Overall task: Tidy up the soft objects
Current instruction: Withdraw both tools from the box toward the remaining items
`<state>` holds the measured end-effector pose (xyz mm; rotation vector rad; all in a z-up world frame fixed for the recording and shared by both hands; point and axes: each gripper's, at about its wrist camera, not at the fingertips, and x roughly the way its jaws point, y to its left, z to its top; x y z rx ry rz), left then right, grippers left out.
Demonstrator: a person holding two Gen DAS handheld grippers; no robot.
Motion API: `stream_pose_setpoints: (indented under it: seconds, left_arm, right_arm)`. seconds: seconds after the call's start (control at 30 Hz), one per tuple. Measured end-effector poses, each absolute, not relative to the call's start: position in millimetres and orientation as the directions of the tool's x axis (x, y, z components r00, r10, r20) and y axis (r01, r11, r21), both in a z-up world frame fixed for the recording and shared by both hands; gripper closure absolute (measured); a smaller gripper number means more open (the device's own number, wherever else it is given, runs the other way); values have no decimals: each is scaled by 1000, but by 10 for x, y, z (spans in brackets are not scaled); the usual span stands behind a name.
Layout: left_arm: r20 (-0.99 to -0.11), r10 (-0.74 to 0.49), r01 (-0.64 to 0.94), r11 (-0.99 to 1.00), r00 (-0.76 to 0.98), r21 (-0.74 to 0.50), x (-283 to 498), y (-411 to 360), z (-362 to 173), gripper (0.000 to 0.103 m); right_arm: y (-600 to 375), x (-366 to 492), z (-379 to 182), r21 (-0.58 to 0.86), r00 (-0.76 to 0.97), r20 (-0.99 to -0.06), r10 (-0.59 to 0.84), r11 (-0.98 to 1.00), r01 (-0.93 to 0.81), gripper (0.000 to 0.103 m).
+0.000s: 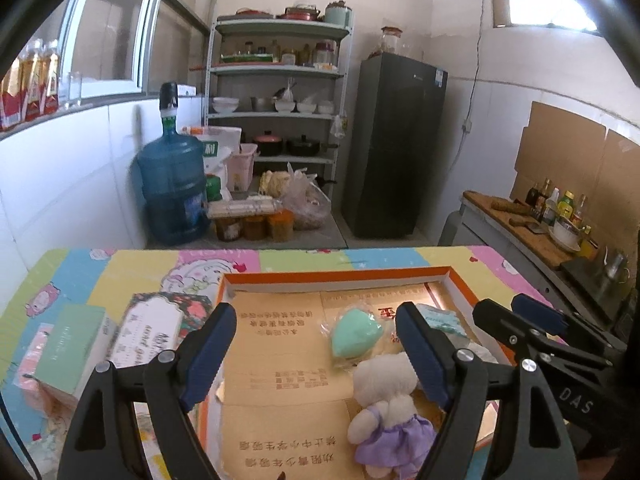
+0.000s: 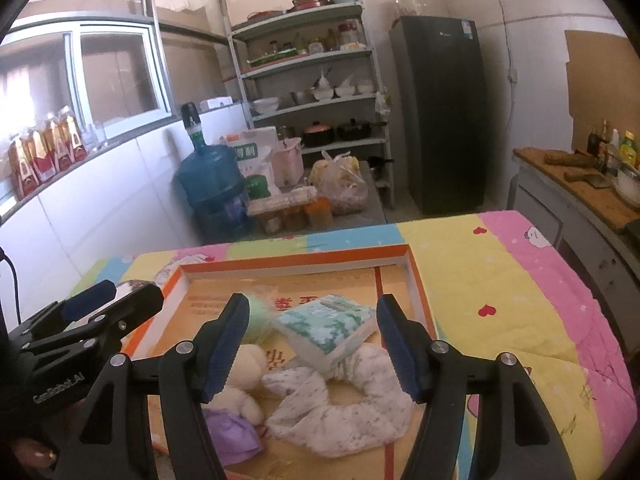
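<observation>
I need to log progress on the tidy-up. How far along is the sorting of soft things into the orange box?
Done: the plush bear, green sponge, tissue pack and white cloth already lie inside the orange-rimmed box. In hand: nothing; the left gripper and right gripper are both open above the box. Left: the mint box and floral packet sit outside on the mat, if they count.

A shallow orange-rimmed box [image 2: 412, 276] lies on the quilted table. At its near left a white plush bear [image 1: 386, 394] in a lilac dress sprawls; a mint sponge [image 1: 354, 336] lies mid-box. A tissue pack [image 2: 328, 326] overlaps a white cloth [image 2: 348, 412] by the right edge.
</observation>
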<state>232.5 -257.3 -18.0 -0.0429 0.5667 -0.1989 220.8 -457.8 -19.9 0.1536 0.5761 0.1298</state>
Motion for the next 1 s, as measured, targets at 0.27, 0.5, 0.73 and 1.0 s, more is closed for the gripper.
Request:
stream_pose_setpoints:
  seconds: [0.27, 0.5, 0.73, 1.0]
  left_arm:
    - [-469, -192, 173, 981, 862, -85, 2042, -2339, 20, 13]
    - [-438, -176, 163, 984, 882, -68, 1774, -2089, 149, 13]
    - [-417, -119, 112, 993, 901, -40, 1522, -1738, 193, 13]
    - [-423, -52, 44, 999, 905, -31, 1298, -1210, 150, 13]
  right_arm:
    - [-4315, 1904, 18, 161, 854, -495, 163, 983, -94, 35]
    - [-4020, 1642, 176, 127, 878, -459, 134, 988, -84, 35]
    - [-3733, 1481, 213, 101, 877, -463, 129, 991, -92, 35]
    - [-3376, 1325, 220, 97, 874, -461, 154, 988, -123, 35]
